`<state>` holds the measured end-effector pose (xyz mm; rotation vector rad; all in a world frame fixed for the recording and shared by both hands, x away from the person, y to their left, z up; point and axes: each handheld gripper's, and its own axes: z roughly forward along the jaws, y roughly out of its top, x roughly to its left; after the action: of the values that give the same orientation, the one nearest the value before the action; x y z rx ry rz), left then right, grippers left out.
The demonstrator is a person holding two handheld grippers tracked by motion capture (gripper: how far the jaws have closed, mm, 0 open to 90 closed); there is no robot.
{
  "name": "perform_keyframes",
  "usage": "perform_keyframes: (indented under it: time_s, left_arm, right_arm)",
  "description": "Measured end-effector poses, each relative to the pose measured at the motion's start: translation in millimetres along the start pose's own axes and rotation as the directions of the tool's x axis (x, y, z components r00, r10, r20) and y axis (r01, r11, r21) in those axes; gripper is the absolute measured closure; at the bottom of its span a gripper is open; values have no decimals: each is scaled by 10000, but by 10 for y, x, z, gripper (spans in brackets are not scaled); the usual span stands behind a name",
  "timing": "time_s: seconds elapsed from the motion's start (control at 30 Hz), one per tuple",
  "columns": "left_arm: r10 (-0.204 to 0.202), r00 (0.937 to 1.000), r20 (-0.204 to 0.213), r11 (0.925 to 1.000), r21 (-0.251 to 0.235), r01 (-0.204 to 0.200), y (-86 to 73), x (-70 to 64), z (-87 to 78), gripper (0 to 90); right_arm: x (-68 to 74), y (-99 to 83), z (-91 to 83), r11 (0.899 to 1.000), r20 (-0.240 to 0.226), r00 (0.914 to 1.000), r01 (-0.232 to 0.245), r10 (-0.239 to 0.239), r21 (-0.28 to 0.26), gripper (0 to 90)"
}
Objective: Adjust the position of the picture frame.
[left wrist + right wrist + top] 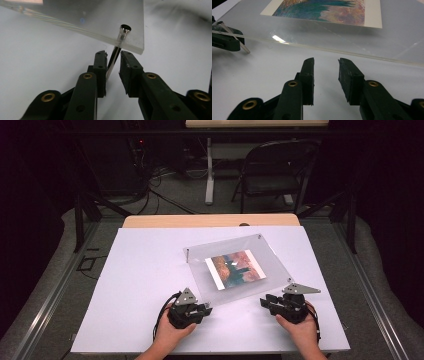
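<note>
On the white table (pixel 145 285), the clear panel's (pixel 250 255) near-right corner hides behind your right gripper (pixel 325 72), jaws apart, empty. Your left gripper (pixel 113 67) straddles its near-left metal post (pixel 113 58), not quite clamped; a colourful print (pixel 236 268) lies beneath the panel.

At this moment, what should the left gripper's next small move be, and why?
Probably close the left gripper on the metal leg. In the left gripper view its jaws stand open on either side of that thin leg, which hangs from the near corner of the clear acrylic frame; one jaw looks to touch it, the other stands apart. The right gripper is open, short of the frame's edge.
</note>
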<state>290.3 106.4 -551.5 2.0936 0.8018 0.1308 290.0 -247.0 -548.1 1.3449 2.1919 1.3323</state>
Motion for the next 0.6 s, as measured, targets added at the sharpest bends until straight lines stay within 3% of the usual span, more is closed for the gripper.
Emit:
perform_keyframes:
  time_s: [0.13, 0.2, 0.23, 0.37, 0.47, 0.6]
  left_arm:
    - [-208, 9998, 28, 9994, -268, 209, -35, 27, -123, 681]
    - [-338, 9994, -22, 9985, -423, 337, -59, 53, -194, 602]
    - [-389, 9992, -106, 9982, -453, 384, -71, 66, -223, 602]
    - [-620, 9967, -520, 9964, -618, 587, -138, 160, -345, 462]
    - [-815, 9950, -581, 9942, -748, 771, -154, 207, -388, 416]
    - [-916, 9909, -991, 9920, -958, 821, -151, 299, -469, 395]
  right_arm:
    - [-3, -2, -5, 10000, -28, 10000, -33, 33, -79, 640]
    - [-6, -2, -12, 10000, -6, 10000, 17, -17, -77, 622]
    - [-5, -3, -13, 10000, -4, 10000, -7, 7, -95, 608]
    - [3, 0, -20, 9998, -30, 10000, -33, 32, -183, 537]
    - [15, 3, -23, 9994, -86, 10000, -14, 11, -338, 508]
    - [30, 5, -24, 9985, -43, 9999, 128, -131, -541, 437]
